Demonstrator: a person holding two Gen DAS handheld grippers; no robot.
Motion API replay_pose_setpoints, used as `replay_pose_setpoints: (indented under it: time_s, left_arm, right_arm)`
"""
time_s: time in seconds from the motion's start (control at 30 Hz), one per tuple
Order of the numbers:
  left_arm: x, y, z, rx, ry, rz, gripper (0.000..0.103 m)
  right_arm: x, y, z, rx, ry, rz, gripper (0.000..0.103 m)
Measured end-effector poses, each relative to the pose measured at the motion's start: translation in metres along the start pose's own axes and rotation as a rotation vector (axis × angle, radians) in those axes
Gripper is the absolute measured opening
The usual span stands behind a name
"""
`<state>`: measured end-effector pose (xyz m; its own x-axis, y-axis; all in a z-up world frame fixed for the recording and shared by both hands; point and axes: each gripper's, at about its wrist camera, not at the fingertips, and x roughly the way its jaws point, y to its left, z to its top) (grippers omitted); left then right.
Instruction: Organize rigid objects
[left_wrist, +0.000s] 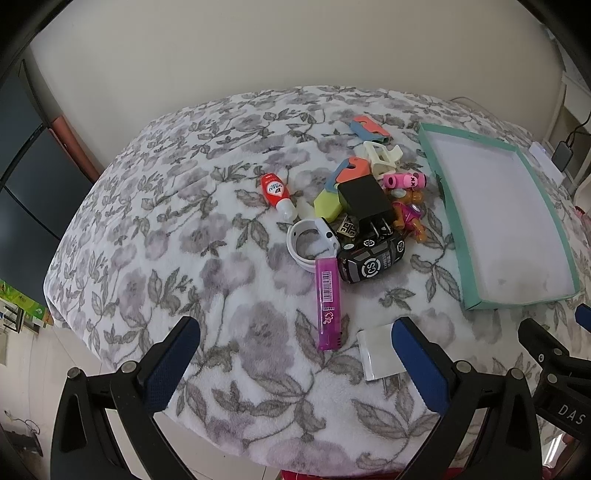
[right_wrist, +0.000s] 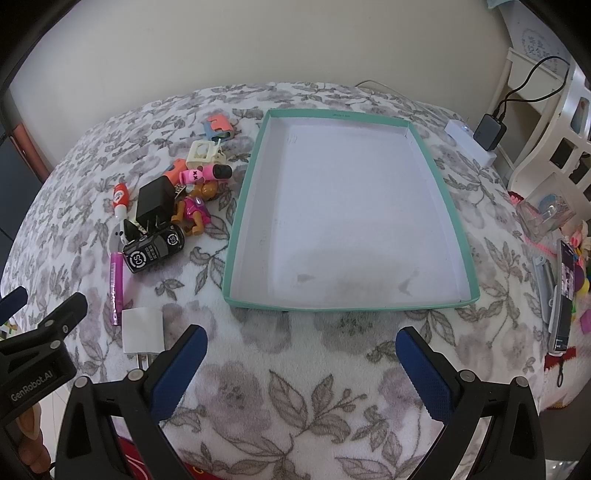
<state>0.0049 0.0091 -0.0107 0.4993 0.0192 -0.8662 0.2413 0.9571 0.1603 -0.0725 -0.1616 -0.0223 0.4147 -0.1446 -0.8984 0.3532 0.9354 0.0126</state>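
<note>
Tray (right_wrist: 436, 173), teal rim, white floor, nothing in it; lies on the flower-print blanket (right_wrist: 295, 387). Left of tray: heap with black toy car (left_wrist: 371, 260), black charger (left_wrist: 365, 201), pink figure (left_wrist: 406, 216), white ring (left_wrist: 308, 240). Near the heap, nearer the tongs: purple lighter (left_wrist: 328, 304), white charger (right_wrist: 143, 330). Left tongs (left_wrist: 295, 341) released, grasping nothing. Right tongs (right_wrist: 301, 349) released, likewise.

The white plastic charger (left_wrist: 375, 353) is partly hidden behind a finger of the left hand-held gripper; the small bronze metal charm (left_wrist: 346, 229) lies half under the black plug adapter (left_wrist: 365, 202).
</note>
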Motion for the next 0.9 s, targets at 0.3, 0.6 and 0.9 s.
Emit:
replay_pose_setpoints:
  time_s: [0.3,0.6,0.9]
  left_arm:
    - [0.0021,0.0005,0.0006,-0.003,0.012,-0.002,0.103]
    - [0.0036,0.0015,0.0011,-0.008,0.019,-0.006,0.103]
    - [0.0058,0.0009,0.0001,-0.006,0.025,-0.006,0.103]
  right_arm:
    - [0.0012,0.0001,-0.0006,-0.002,0.005,-0.001,0.103]
    - [0.0023,0.0010,0.0000,-0.008,0.015,-0.004,0.103]
    - [0.0030,0.0018,0.0001,-0.012,0.022,-0.005,0.103]
